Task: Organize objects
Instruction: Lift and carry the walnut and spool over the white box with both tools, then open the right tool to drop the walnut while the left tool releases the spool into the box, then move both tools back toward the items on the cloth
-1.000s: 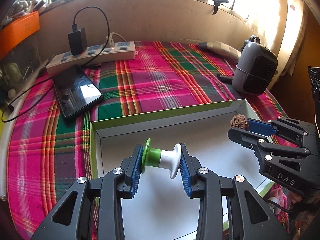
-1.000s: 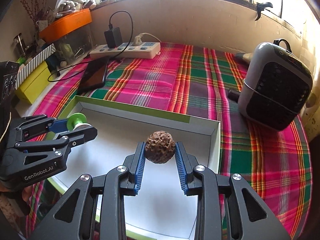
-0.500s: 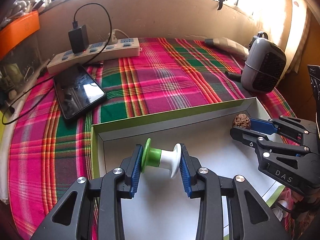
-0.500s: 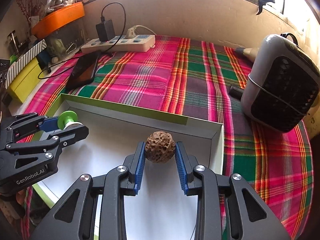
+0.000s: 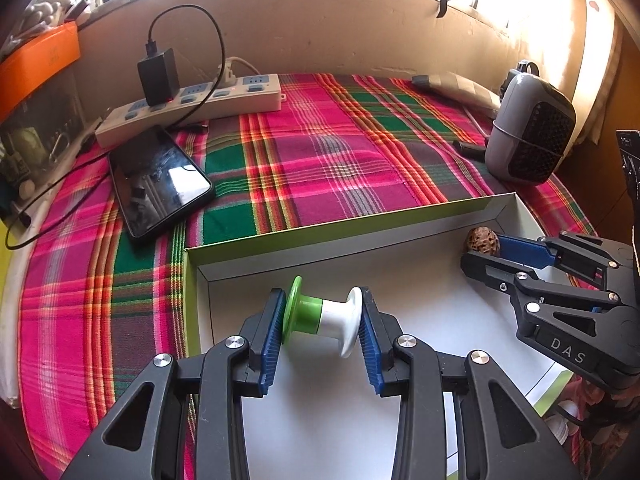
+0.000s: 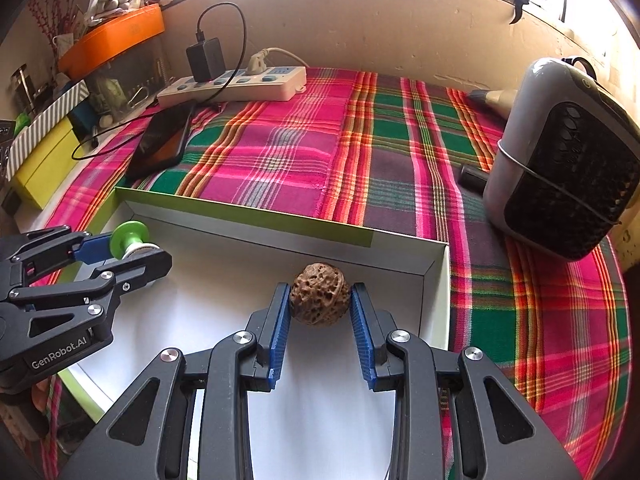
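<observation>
A green and white spool (image 5: 322, 316) lies crosswise between the blue pads of my left gripper (image 5: 320, 330), which is shut on it over the left part of a shallow white box with a green rim (image 5: 360, 220). My right gripper (image 6: 320, 312) is shut on a brown wrinkled walnut (image 6: 319, 293) near the box's far right corner (image 6: 436, 264). In the left wrist view the walnut (image 5: 481, 241) shows at the tip of the right gripper (image 5: 486, 250). The right wrist view has the spool (image 6: 130, 237) in the left gripper (image 6: 132, 246) at the box's left side.
The box sits on a pink and green plaid cloth (image 5: 340, 160). A black phone (image 5: 158, 184) lies left of the box, with a power strip (image 5: 192, 104) and charger behind it. A grey fan heater (image 6: 560, 160) stands at the right, close to the box.
Both views have tipped slightly, so the box sits lower in the frames. The right gripper with the walnut has sunk toward the box floor. Both grips are unchanged.
</observation>
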The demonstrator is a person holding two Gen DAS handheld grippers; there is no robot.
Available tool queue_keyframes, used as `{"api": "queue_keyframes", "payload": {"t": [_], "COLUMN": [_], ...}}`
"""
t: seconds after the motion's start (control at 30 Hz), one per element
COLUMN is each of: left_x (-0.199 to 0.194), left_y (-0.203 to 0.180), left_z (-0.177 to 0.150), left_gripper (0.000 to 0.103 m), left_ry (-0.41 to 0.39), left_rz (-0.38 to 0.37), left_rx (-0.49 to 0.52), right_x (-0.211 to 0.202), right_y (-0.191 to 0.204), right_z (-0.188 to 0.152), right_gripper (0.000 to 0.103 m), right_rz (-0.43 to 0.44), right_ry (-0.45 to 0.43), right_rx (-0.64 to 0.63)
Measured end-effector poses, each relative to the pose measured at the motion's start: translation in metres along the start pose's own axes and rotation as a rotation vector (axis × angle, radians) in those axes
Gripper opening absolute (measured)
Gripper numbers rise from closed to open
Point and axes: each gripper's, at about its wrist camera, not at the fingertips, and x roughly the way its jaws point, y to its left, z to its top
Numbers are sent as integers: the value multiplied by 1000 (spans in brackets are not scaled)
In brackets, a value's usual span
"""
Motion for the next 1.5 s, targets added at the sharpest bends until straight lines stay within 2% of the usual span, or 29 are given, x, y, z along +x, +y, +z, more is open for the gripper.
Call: {"api": "queue_keyframes", "payload": {"t": [0.13,0.2,0.27,0.67,1.07,1.23,1.5], "left_x": [-5,-8,-12,-40,-92,-109,-119], "left_y": [2,3,3,-4,-13,-15,-15], "left_z": [-1,-1,0,-13,-42,-60,-90], "left_gripper": [33,33,33,33,33,33,33], "left_ry": [-13,-22,-29,-70,-145,-158,-145], "left_rz": [-9,-12,-15,-13,-5,-11,-36], "left_rx": [-9,-15,-18,-11,12,13,12], "right_x": [-3,-5,-8,-34,-90,-117,-138], "right_y": [-2,-2,-1,1,11,15,16], "right_z": [-1,-1,-2,-9,-24,-37,-69], "right_gripper": [33,47,51,52,52,52,52], "right_rz": [22,29,31,18,45,53,51], "right_ry": [-6,-13,-22,-65,-185,-233,-240], "right_rx": [24,25,29,56,84,96,103]}}
